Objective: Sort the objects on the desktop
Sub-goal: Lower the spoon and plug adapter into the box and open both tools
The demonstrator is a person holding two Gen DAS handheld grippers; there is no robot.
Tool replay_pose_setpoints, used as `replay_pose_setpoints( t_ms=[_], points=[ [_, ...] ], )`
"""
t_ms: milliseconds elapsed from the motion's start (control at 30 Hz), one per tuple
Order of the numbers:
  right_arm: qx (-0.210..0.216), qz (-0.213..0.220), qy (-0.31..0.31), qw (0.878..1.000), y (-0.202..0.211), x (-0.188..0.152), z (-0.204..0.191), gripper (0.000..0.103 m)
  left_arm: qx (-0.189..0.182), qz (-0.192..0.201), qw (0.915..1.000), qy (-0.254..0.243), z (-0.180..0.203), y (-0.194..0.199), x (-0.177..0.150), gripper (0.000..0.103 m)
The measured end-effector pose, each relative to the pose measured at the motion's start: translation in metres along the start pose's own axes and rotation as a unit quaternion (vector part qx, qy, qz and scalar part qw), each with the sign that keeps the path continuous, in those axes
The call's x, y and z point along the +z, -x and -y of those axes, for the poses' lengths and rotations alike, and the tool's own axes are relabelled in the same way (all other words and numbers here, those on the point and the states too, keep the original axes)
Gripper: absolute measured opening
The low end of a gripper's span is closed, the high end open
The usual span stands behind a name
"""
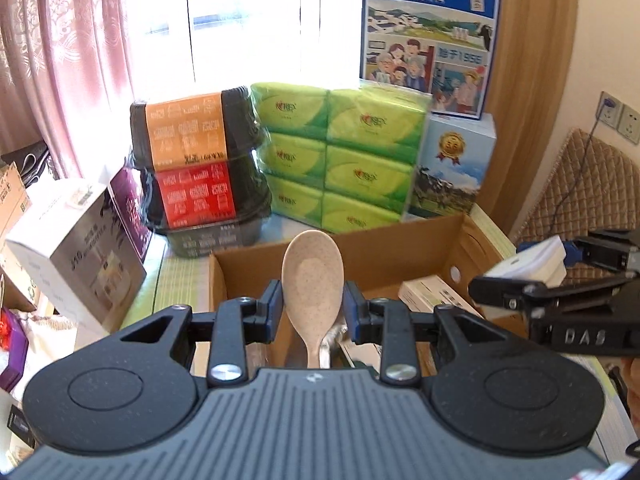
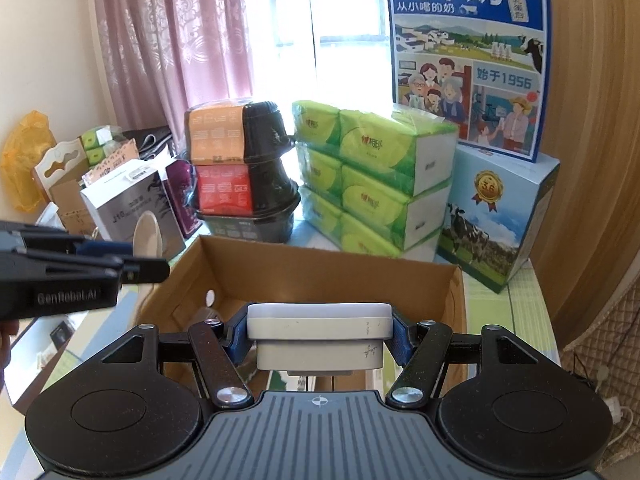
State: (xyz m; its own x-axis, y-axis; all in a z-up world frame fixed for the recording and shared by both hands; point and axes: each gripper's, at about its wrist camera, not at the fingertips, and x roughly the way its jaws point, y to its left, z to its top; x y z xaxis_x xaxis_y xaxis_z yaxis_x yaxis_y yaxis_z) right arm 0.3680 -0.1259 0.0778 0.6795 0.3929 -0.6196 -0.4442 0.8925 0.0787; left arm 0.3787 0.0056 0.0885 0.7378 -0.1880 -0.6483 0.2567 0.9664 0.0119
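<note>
My left gripper [image 1: 312, 304] has its jaws pinching the beige spoon [image 1: 312, 276] at the neck, bowl upright, while my right gripper [image 2: 319, 334] has its jaws clamped on the sides of a flat white device [image 2: 319, 326]; I judge both are held over the open cardboard box [image 2: 320, 268] so each can be dropped in without snagging its walls. The box sits on a crowded desk [image 2: 504, 308], with green tissue packs [image 1: 340, 160], stacked black bowls [image 1: 200, 168] and milk cartons [image 2: 496, 216] behind it, near a bright window with pink curtains [image 2: 176, 40].
</note>
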Motion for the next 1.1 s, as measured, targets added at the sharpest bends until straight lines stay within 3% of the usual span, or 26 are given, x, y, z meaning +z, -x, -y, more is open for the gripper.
replay_pose_setpoints(
  t_ms=[233,500,800,967,1100],
  points=[
    [-0.005,-0.008,0.004,1.0,-0.033,-0.002,0.005,0.062,0.007,-0.002,0.9999,-0.009,-0.003,-0.039,0.004,0.027],
    [-0.006,-0.027,-0.005,1.0,-0.056,-0.018,0.014,0.062,0.012,-0.031,0.9994,-0.009,-0.008,-0.073,-0.022,0.032],
    [0.012,-0.027,-0.031,0.999,-0.062,-0.022,0.019,0.062,0.01,-0.042,0.999,0.003,-0.016,-0.066,-0.044,0.033],
    [0.019,-0.013,-0.038,0.999,-0.054,-0.02,0.019,0.068,0.009,-0.037,0.9993,0.001,-0.017,-0.052,-0.051,0.046],
    [0.015,-0.006,-0.042,0.999,-0.038,-0.02,0.022,0.072,0.009,-0.037,0.9993,-0.002,-0.015,-0.037,-0.06,0.046]
  ],
)
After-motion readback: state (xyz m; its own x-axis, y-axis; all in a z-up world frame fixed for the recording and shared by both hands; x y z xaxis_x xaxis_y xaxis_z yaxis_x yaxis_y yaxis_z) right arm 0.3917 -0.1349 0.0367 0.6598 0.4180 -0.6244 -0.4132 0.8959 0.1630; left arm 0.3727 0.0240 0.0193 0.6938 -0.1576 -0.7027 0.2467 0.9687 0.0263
